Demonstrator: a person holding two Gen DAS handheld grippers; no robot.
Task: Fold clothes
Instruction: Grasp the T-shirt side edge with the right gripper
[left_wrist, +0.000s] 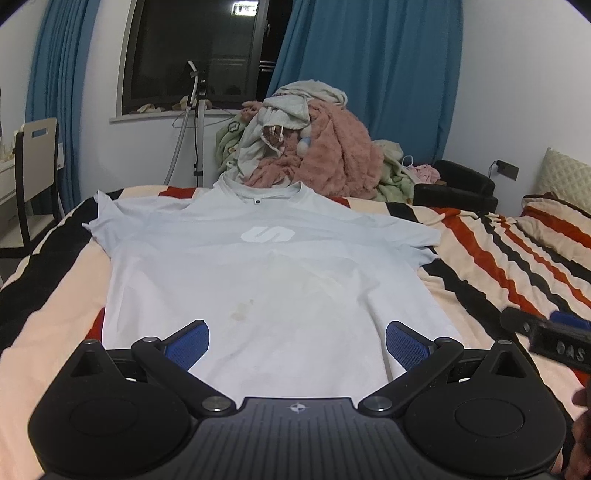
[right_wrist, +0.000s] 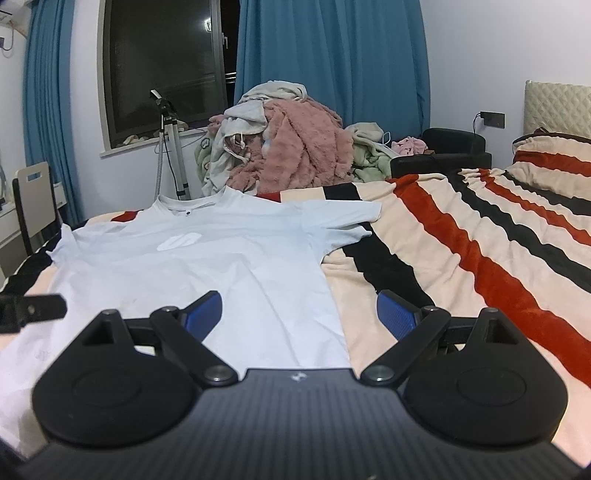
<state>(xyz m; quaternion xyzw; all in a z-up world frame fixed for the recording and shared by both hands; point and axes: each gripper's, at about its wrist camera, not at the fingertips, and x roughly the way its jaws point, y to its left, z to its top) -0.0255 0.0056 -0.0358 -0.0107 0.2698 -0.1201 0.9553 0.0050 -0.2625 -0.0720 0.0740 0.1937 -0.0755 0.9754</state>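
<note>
1. Lying flat and face up, the white T-shirt (left_wrist: 258, 280) fills the centre of the left wrist frame; its collar points to the upper part of the frame and its hem runs along the bottom, nearest both tools. A faint stain shows low on the front.
2. Both sleeves are spread outward. No fold is visible, so the step in hand appears to be the start of the first fold.
3. The left gripper (left_wrist: 297, 341) hovers over the lower middle of the shirt. Its jaws stand wide apart, with nothing between the blue pads.
4. The right gripper (right_wrist: 299, 312) sits at the shirt's right-hand edge in its own view. Its jaws are likewise spread wide and hold nothing.
5. Next move, as a judgement: each tool should pinch one cloth edge, likely hem and shoulder on one side, then carry it across.
6. The striped blanket (right_wrist: 480, 258) lies beneath the shirt.
7. A pile of clothes (left_wrist: 306, 147) occupies the upper centre, before blue curtains (left_wrist: 369, 74) and a dark window (left_wrist: 192, 48).
</note>
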